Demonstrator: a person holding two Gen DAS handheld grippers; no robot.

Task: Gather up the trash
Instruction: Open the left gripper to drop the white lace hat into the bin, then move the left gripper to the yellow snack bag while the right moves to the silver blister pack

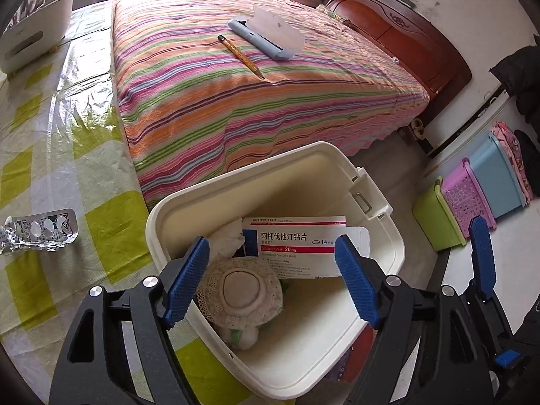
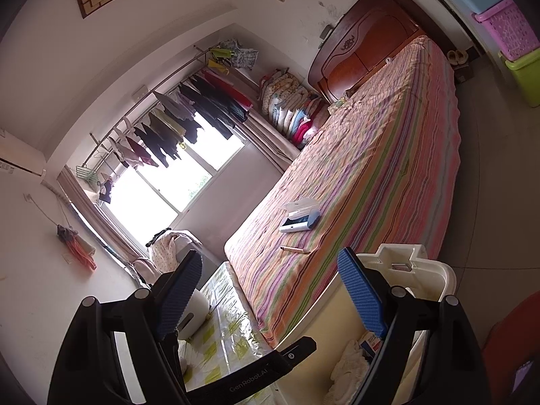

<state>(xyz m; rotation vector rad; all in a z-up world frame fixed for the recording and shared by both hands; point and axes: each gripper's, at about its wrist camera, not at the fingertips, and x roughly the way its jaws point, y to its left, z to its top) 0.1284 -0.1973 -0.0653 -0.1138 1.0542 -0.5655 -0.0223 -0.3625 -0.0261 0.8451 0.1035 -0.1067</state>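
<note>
A white bin (image 1: 391,236) stands open between the table and the bed. Inside lie a red-and-white medicine box (image 1: 297,246), a lacy round pad (image 1: 239,292) and crumpled tissue (image 1: 227,236). My left gripper (image 1: 270,280) is open and empty just above the bin. A used silver blister pack (image 1: 37,231) lies on the table to its left. My right gripper (image 2: 270,293) is open and empty, held above the bin's rim (image 2: 449,276), with the tissue (image 2: 351,357) below it. One blue fingertip (image 1: 481,253) of the right gripper shows at the right of the left wrist view.
The table has a green-checked plastic cover (image 1: 50,128) and a white box (image 1: 30,37) at its far end. The striped bed (image 1: 236,84) holds a pencil (image 1: 241,55) and a grey-blue case (image 1: 260,38). Coloured storage bins (image 1: 472,199) stand by the wall.
</note>
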